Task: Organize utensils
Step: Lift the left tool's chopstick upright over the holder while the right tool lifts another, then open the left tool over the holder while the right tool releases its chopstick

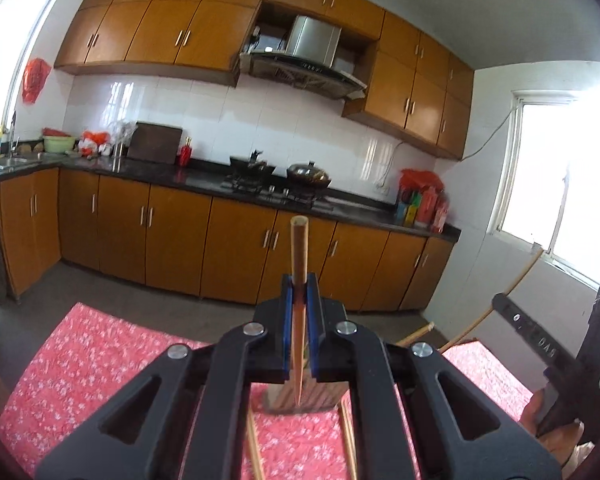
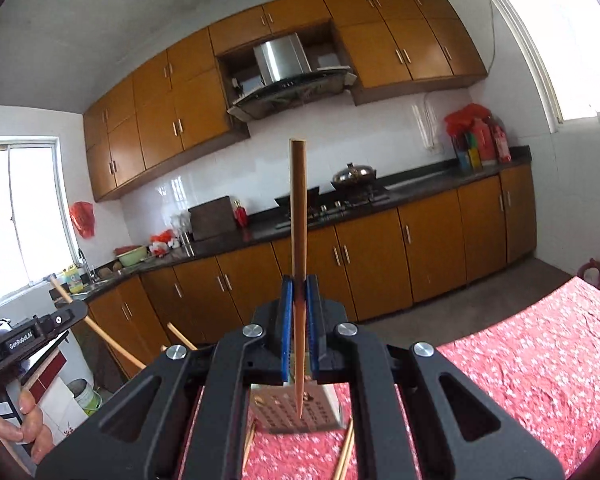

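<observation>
Above the red cloth (image 2: 520, 360), each hand-held gripper (image 1: 300, 286) (image 2: 299, 286) clamps a chopstick (image 1: 299, 256) (image 2: 298, 208).

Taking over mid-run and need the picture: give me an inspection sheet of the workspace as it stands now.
Surface: table under a red floral cloth, wrinkled.
Job's things: one chopstick upright in the left gripper; another chopstick upright in the right gripper; a perforated metal holder on the cloth below, loose chopsticks lying beside it.
Clutter: nothing seen on the cloth besides those.
Grippers: left gripper shut on its chopstick; right gripper shut on its chopstick, both held above the holder.
Cables: a cord runs along the wall by the window.
Surroundings: kitchen with wooden cabinets, range hood, lidded wok on the stove.
</observation>
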Tool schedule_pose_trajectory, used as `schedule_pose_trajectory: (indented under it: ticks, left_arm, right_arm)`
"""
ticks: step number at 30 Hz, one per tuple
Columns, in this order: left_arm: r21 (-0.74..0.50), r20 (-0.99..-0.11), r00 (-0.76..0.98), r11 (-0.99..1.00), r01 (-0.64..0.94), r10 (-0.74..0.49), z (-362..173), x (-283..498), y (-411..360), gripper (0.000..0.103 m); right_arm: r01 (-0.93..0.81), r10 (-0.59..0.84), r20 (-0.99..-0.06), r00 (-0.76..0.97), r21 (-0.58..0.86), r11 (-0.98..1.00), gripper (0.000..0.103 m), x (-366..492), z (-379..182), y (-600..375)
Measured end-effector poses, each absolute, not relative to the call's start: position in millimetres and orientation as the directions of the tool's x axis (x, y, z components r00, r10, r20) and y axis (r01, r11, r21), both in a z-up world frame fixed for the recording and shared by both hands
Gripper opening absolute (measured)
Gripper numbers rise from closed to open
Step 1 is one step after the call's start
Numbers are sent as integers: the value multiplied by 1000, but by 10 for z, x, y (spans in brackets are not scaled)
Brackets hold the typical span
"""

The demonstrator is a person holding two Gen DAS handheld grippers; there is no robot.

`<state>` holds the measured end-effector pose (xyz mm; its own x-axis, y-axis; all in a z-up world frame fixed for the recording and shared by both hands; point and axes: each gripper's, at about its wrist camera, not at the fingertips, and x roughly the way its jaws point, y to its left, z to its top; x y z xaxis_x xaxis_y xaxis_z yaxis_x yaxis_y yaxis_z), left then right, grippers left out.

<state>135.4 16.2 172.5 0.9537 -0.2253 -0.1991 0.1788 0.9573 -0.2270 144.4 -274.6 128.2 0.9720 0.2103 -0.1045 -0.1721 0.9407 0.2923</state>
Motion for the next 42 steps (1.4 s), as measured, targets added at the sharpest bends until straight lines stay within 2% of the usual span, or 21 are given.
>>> schedule_pose_trajectory:
  ticks: [6, 13, 17, 24, 25, 27, 32, 37, 42]
  left_arm:
    - [-219, -125, 969, 958, 184, -214, 1946, 1582, -101, 7]
    - [-218, -82, 984, 966, 138, -159, 1909, 1942, -242, 7]
    - [-237, -125, 979, 963, 130, -163, 1704, 2167, -238, 7]
    - [-249, -231, 955, 960, 126, -185, 1340, 2449, -216, 8]
    - [-250, -238, 954, 960, 123, -184, 1318, 2452, -202, 8]
    - [-249, -244, 952, 961, 121, -183, 1313, 2450, -193, 9]
    - [-247, -238, 957, 963, 106, -166, 1364, 2315, -108, 17]
    - [-232, -246, 959, 969, 81, -138, 1379, 2050, 14, 19]
    - [-201, -295, 951, 979, 35, -95, 1189, 1701, 222, 25]
  right_arm:
    - [-174, 197, -58, 979, 276, 945, 7, 1648, 1333, -2646]
    - [-153, 173, -54, 983, 270, 951, 8, 1968, 1239, -2561]
    - [-139, 162, -70, 984, 266, 954, 7, 2104, 1141, -2509]
    - [-133, 183, -164, 969, 278, 951, 9, 2263, 907, -2433]
    - [-136, 191, -174, 966, 285, 949, 15, 2253, 896, -2444]
    - [-128, 184, -177, 967, 289, 949, 34, 2241, 907, -2472]
    - [-128, 182, -166, 969, 294, 947, 34, 2075, 983, -2543]
    - [-109, 163, -178, 970, 279, 954, 34, 1869, 998, -2614]
    - [-66, 146, -284, 948, 272, 960, 36, 1638, 720, -2728]
